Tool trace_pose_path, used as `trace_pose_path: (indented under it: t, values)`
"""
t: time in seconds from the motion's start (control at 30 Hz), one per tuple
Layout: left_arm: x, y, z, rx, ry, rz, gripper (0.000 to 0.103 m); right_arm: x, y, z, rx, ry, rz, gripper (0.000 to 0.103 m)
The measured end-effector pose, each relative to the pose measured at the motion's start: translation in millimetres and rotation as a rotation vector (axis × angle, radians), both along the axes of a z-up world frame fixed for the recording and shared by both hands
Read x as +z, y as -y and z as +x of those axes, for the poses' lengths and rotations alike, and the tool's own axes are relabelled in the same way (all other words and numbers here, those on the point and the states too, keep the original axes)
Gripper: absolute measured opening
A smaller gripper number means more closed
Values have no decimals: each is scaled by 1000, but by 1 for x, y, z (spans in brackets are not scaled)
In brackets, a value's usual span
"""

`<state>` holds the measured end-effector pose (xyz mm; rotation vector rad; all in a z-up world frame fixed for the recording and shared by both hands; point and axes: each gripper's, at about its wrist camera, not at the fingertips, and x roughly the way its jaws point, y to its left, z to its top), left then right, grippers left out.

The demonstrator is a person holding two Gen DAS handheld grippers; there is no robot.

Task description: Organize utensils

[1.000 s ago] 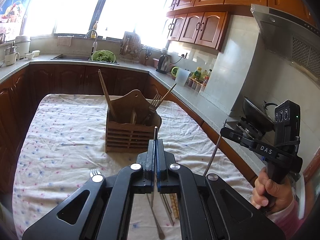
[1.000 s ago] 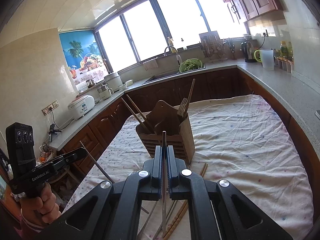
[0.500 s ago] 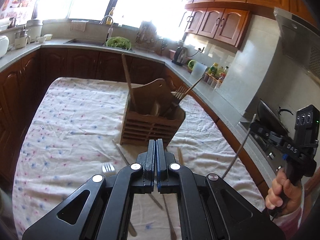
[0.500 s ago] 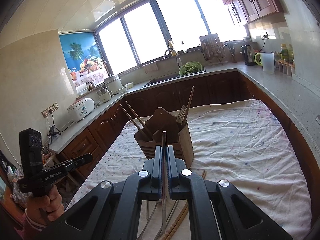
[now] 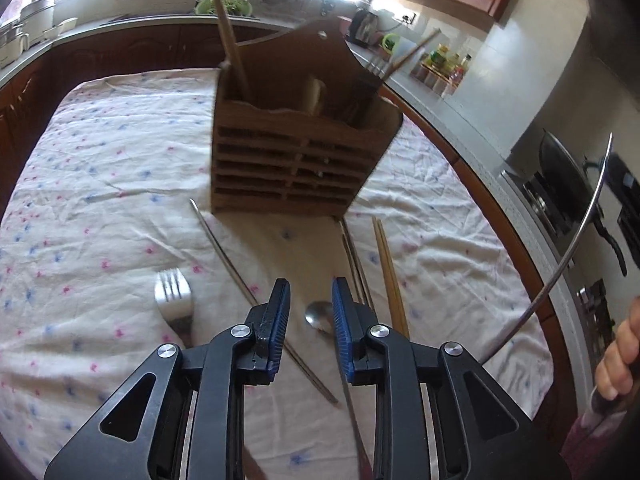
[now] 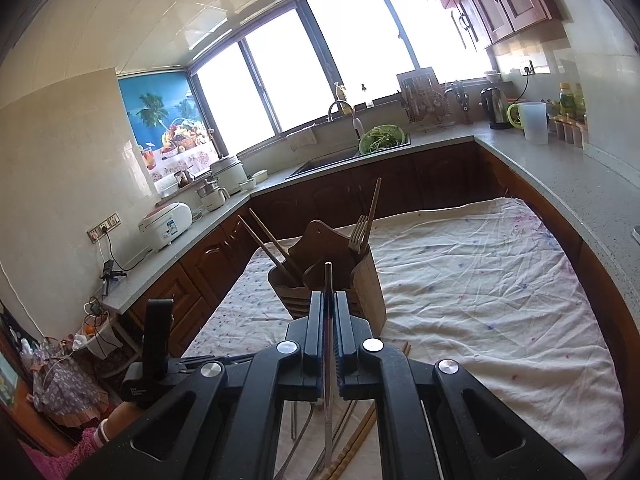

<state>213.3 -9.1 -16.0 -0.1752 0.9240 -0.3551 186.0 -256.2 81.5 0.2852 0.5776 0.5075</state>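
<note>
My left gripper (image 5: 308,308) hangs low over the flowered cloth, its jaws opening and gripping nothing. A metal spoon (image 5: 318,316) lies on the cloth in the gap between its blue pads. Around it lie a fork (image 5: 174,296), a metal chopstick (image 5: 228,264) and a pair of wooden chopsticks (image 5: 390,276). The wooden utensil holder (image 5: 296,152) stands just beyond, holding chopsticks and a fork. My right gripper (image 6: 328,300) is shut on a metal chopstick (image 6: 328,276), held up short of the holder (image 6: 368,292).
The cloth-covered table (image 6: 500,280) stretches right of the holder. Counters with dark cabinets (image 6: 440,172) wrap around it. A stove with a pan (image 5: 560,176) sits at the right. A hand (image 5: 616,352) holds the right gripper there, its chopstick (image 5: 568,256) arching up.
The left gripper has dropped toward the utensils on the cloth, tilting down, and its jaws have parted. The thin metal rod seen in them a second ago is gone. The right gripper has stayed still.
</note>
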Motion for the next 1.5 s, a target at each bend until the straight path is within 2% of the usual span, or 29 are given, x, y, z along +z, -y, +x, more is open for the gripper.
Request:
trace_pose_path:
  t: [0.17,0.27,0.33,0.37,0.43,0.5,0.67,0.87,1.07,1.23,1.5]
  values:
    - [-28,36,-4,-85,-85,60,21,1,9,0,-13,0,11,4]
    - [-42,49,-5,-95,-116,124,20,-1,13,0,-17,-5,21,4]
    - [-50,52,-2,-100,-132,128,20,-1,15,-1,-19,-7,26,4]
    - [-52,53,-1,-99,-133,129,18,-1,15,-2,-20,-6,25,4]
    - [-55,54,1,-95,-129,129,6,-1,15,-2,-19,-7,27,4]
    - [-54,51,1,-98,-115,113,3,-1,15,-3,-17,-8,29,4]
    - [-31,41,-8,-71,-32,63,2,1,12,-7,-16,-5,26,4]
    - [19,11,-25,-2,127,-70,2,8,8,-8,-21,14,24,4]
    - [62,-12,-37,53,259,-115,2,13,-1,-6,-16,33,21,4]
    - [82,-27,-39,73,311,-128,2,18,-7,-3,-14,52,19,4]
    - [98,-41,-38,98,357,-125,2,22,-11,8,-26,74,24,4]
